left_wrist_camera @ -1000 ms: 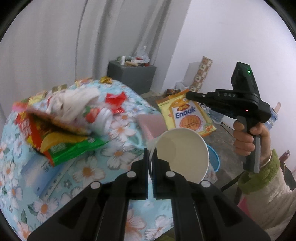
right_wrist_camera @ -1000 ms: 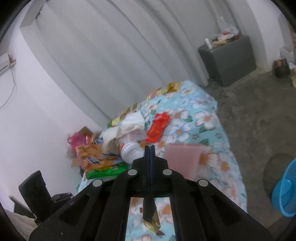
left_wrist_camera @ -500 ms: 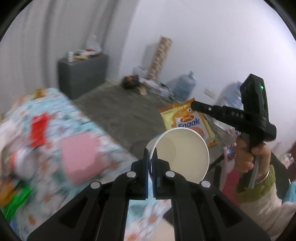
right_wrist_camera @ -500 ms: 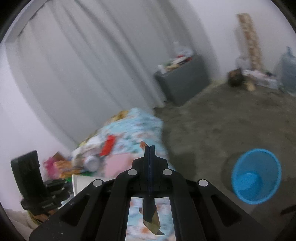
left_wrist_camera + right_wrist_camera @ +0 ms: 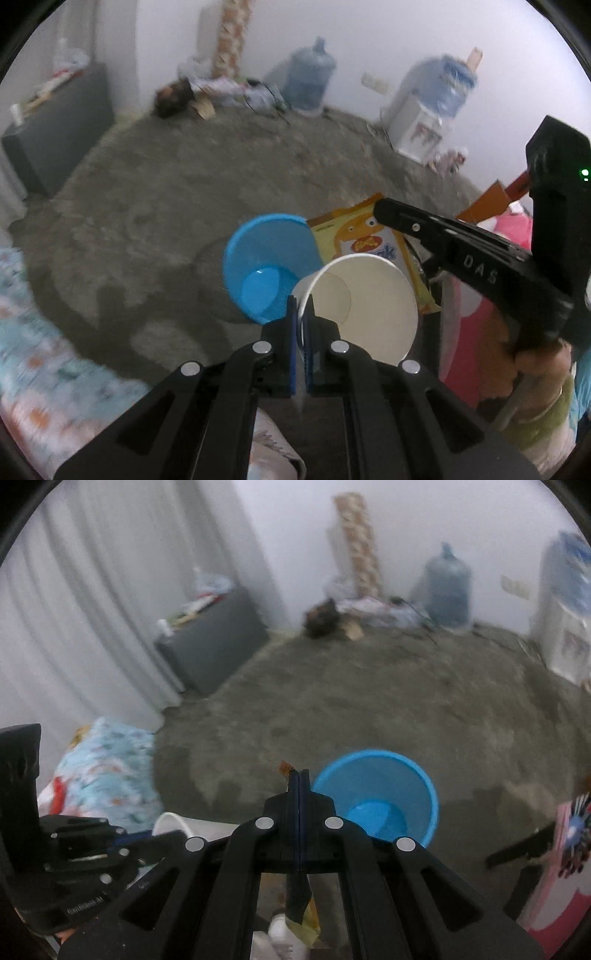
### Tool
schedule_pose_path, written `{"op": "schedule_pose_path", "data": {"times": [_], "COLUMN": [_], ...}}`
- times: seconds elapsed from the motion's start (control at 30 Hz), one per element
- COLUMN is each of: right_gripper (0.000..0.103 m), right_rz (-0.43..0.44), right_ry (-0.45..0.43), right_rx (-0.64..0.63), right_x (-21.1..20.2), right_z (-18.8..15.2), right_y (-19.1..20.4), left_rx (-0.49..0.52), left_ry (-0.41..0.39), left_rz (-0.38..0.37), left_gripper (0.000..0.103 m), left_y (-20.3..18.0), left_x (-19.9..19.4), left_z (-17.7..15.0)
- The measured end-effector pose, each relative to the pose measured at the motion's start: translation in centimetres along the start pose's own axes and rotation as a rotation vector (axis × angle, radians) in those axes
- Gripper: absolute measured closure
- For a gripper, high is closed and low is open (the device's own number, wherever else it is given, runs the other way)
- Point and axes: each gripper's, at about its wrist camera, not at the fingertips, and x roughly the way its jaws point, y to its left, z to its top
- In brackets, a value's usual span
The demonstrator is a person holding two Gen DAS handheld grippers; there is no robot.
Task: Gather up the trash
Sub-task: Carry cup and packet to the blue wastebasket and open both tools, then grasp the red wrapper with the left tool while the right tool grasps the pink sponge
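Observation:
My left gripper is shut on the rim of a white paper cup, whose mouth faces the camera. Just beyond it a blue plastic bin stands on the grey floor, and the cup hangs beside the bin's right edge. My right gripper is shut on a yellow snack wrapper; seen edge-on in the right wrist view, the wrapper hangs below the jaws. The blue bin lies just right of the fingertips. The right gripper also shows in the left wrist view, held by a hand.
A floral-covered table with more litter lies at the left. A grey cabinet, a patterned roll, water jugs and a white dispenser line the far walls. Something pink stands right of the bin.
Both grippers swung away from the floral table toward the open floor and tilted down; the blue bin came into view close beneath them. Cup and wrapper stay gripped.

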Motion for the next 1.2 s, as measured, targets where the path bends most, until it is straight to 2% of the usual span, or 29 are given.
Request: {"op": "schedule_pose_path", "data": {"times": [0.13, 0.2, 0.23, 0.27, 0.3, 0.33, 0.43, 0.57, 0.7, 0.87, 0.93, 1.07, 1.2], "right_gripper": [0.103, 0.099, 0.097, 0.089, 0.083, 0.073, 0.071, 0.055, 0.039, 0.016, 0.010, 0.008, 0.008], "right_rz": [-0.026, -0.039, -0.049, -0.062, -0.072, -0.091, -0.107, -0.115, -0.130, -0.159, -0.168, -0.189, -0.196], "right_ry": [0.030, 0.046, 0.064, 0.072, 0.080, 0.087, 0.087, 0.057, 0.000, -0.154, -0.221, -0.361, -0.461], "right_rx": [0.070, 0.100, 0.116, 0.121, 0.127, 0.137, 0.150, 0.112, 0.064, -0.019, -0.053, -0.087, -0.089], "right_x": [3.3, 4.8, 6.1, 6.6, 6.9, 7.4, 7.4, 5.8, 3.4, -2.2, -4.9, -9.7, -12.8], "right_z": [0.6, 0.8, 0.8, 0.7, 0.6, 0.4, 0.2, 0.0, -0.1, 0.1, -0.1, -0.8, -1.7], "right_y": [-2.9, -4.3, -5.0, -5.8, -6.2, -6.5, -6.8, -6.3, -4.7, -1.9, -0.7, 1.2, 2.6], "left_rx": [0.040, 0.040, 0.038, 0.032, 0.024, 0.014, 0.002, 0.043, 0.056, 0.067, 0.050, -0.024, -0.063], "left_ry": [0.057, 0.075, 0.088, 0.096, 0.099, 0.100, 0.089, 0.046, 0.000, -0.119, -0.146, -0.201, -0.282], "left_rz": [0.025, 0.031, 0.030, 0.037, 0.043, 0.048, 0.040, 0.038, 0.032, 0.014, 0.005, -0.005, 0.027], "left_gripper": [0.100, 0.097, 0.089, 0.077, 0.072, 0.066, 0.056, 0.045, 0.040, 0.026, 0.025, 0.024, 0.019], "left_y": [-1.5, -1.6, -1.6, -1.5, -1.5, -1.4, -1.5, -2.0, -2.5, -2.6, -2.0, -0.3, 1.1], "left_x": [5.9, 8.0, 9.2, 10.0, 10.3, 10.7, 10.8, 8.4, 5.4, -0.4, -2.4, -7.5, -12.7], "left_z": [2.3, 2.8, 3.1, 3.3, 3.2, 3.2, 3.3, 3.0, 2.7, 1.2, 0.5, -1.9, -5.3]}}
